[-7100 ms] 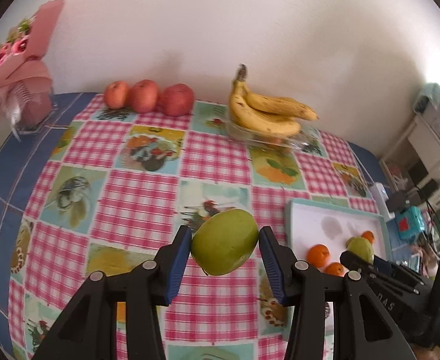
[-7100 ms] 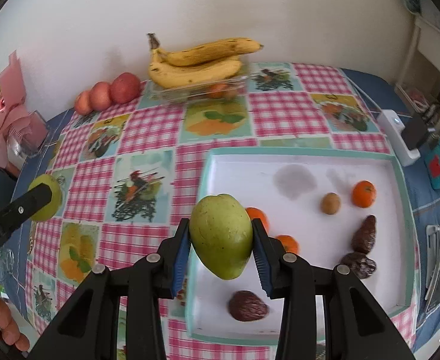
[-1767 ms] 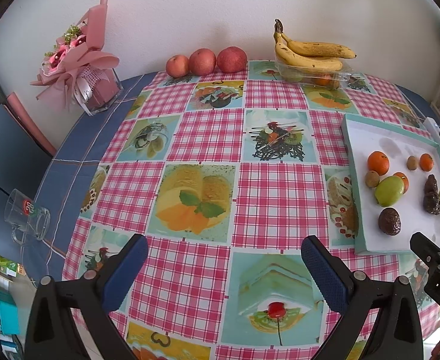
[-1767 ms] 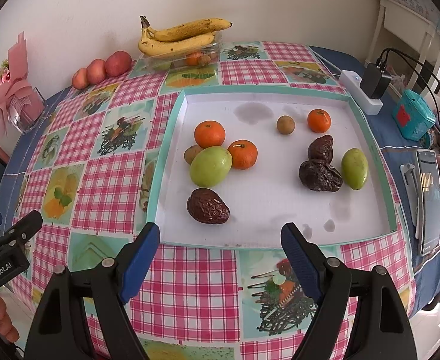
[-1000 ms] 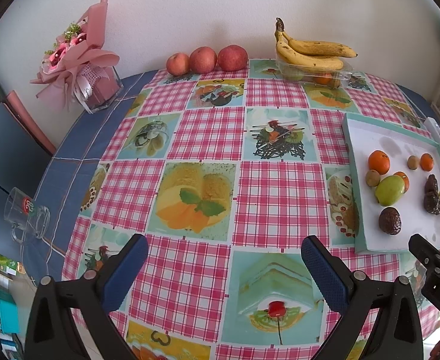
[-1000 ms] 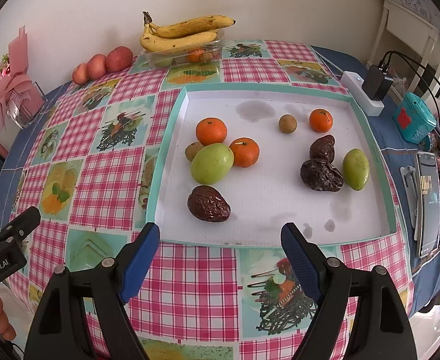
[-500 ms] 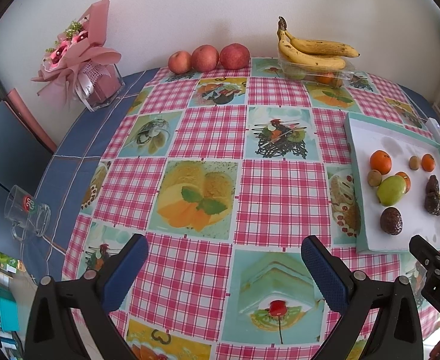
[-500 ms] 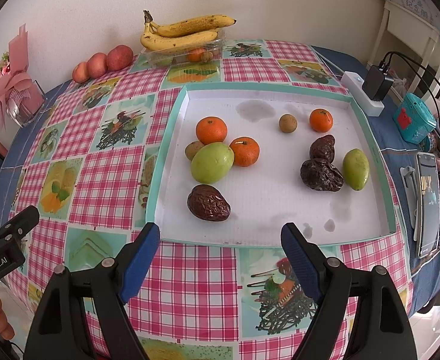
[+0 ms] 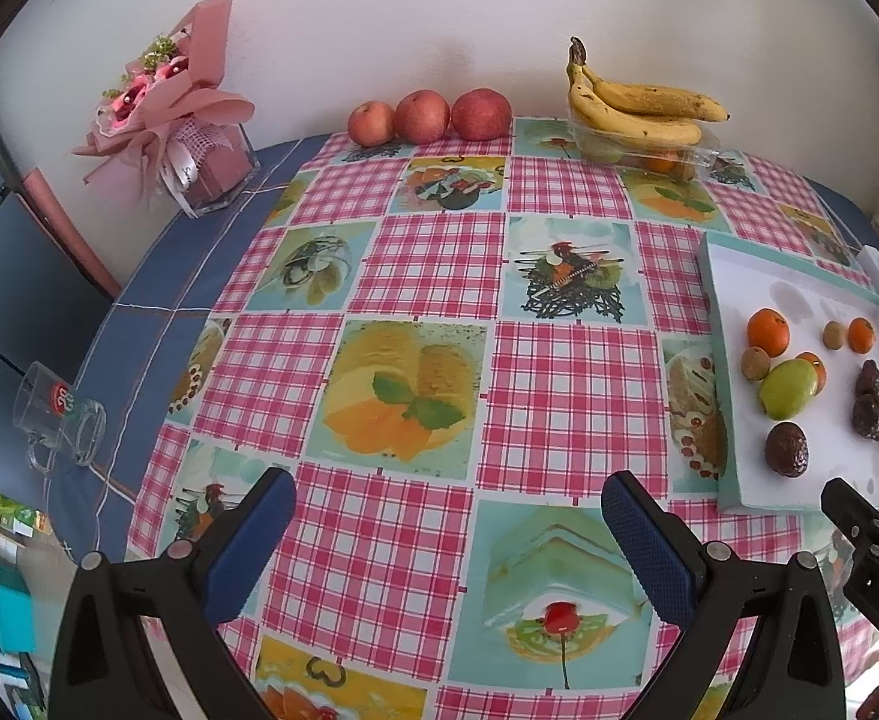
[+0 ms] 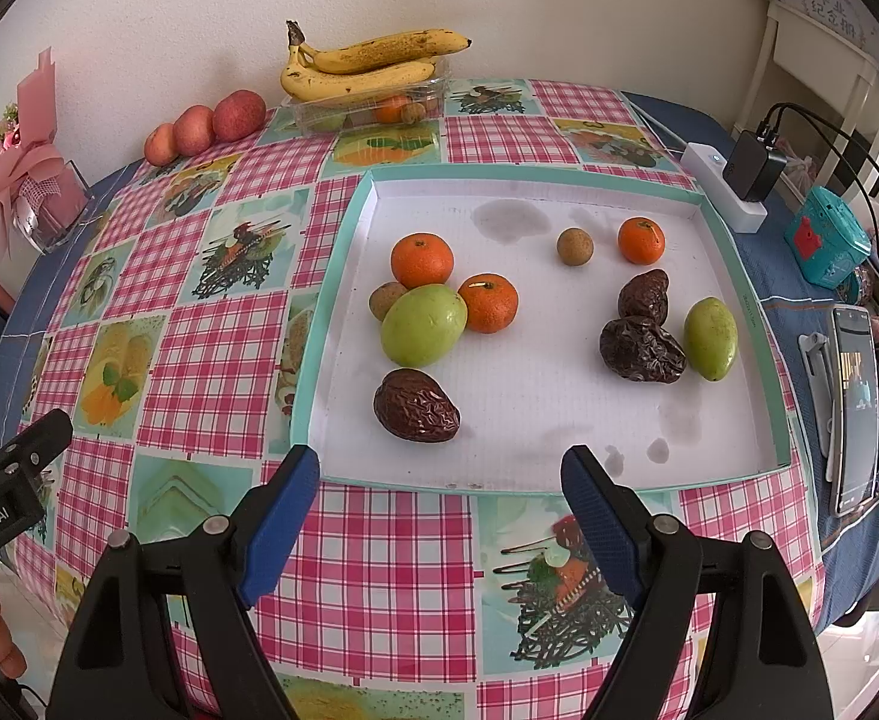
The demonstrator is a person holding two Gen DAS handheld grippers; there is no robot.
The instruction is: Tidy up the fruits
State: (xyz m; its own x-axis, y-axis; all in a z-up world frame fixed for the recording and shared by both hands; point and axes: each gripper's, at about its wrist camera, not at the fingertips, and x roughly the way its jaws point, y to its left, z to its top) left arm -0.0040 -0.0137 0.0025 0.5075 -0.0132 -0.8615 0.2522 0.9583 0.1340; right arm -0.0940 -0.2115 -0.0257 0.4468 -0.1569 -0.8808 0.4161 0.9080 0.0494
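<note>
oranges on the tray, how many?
3 on the tray: far-left orange, middle orange touching the big green fruit, far-right orange. Another sits in the banana container.

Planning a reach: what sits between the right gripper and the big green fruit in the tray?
In the right wrist view, the tray's near rim and a wrinkled brown fruit lie between the right gripper and the big green fruit.

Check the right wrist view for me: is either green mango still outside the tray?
No: both the larger green mango and the smaller green mango lie inside the tray, among the tangerines and dark wrinkled fruits.
</note>
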